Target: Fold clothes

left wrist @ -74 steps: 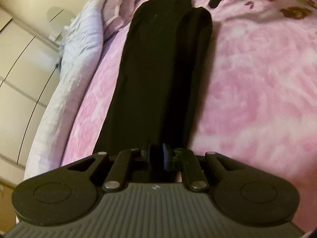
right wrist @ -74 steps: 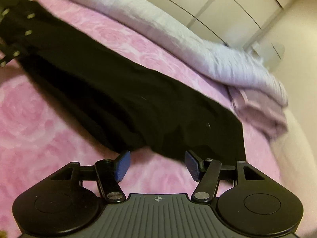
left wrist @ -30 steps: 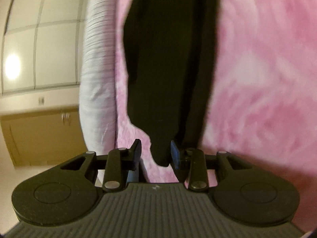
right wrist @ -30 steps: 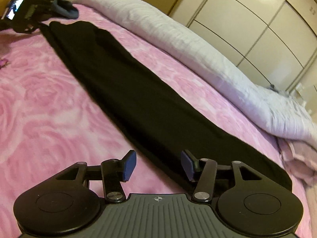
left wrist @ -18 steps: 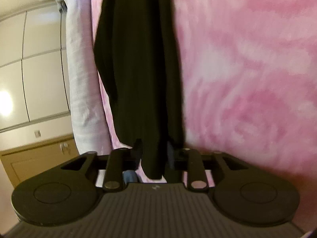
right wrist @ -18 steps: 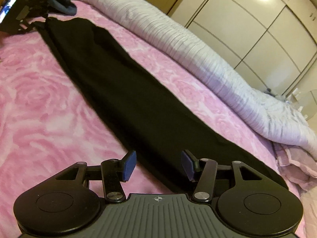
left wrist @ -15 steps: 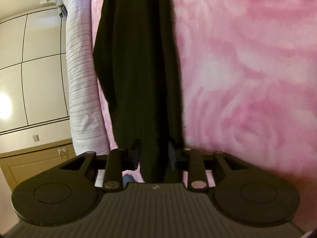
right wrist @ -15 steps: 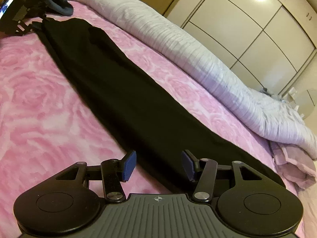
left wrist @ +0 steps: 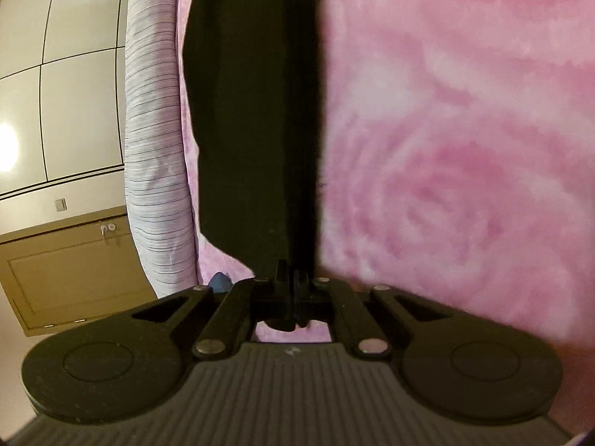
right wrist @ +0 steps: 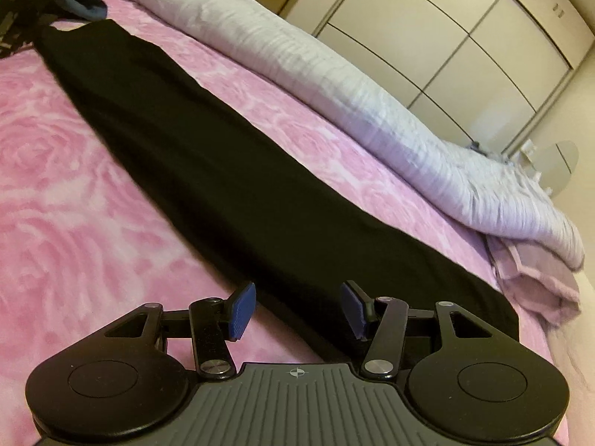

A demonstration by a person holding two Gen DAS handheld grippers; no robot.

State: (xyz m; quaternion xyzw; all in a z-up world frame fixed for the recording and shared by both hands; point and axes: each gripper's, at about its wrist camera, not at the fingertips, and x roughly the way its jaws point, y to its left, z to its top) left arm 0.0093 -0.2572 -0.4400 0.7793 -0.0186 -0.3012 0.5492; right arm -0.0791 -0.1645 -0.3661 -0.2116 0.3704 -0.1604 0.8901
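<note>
Black garment (left wrist: 253,111) end clamped in my left claw (left wrist: 291,278). Right claw (right wrist: 295,306) apart, hem at 12 o'clock. Advise: pinch both layers, lift evenly.

The left gripper (left wrist: 291,278) is being held angled downward, its jaws pressed fully together on the near end of the black garment (left wrist: 253,111). The right gripper (right wrist: 297,310) is being held angled downward, jaws standing apart, nothing being gripped.
</note>
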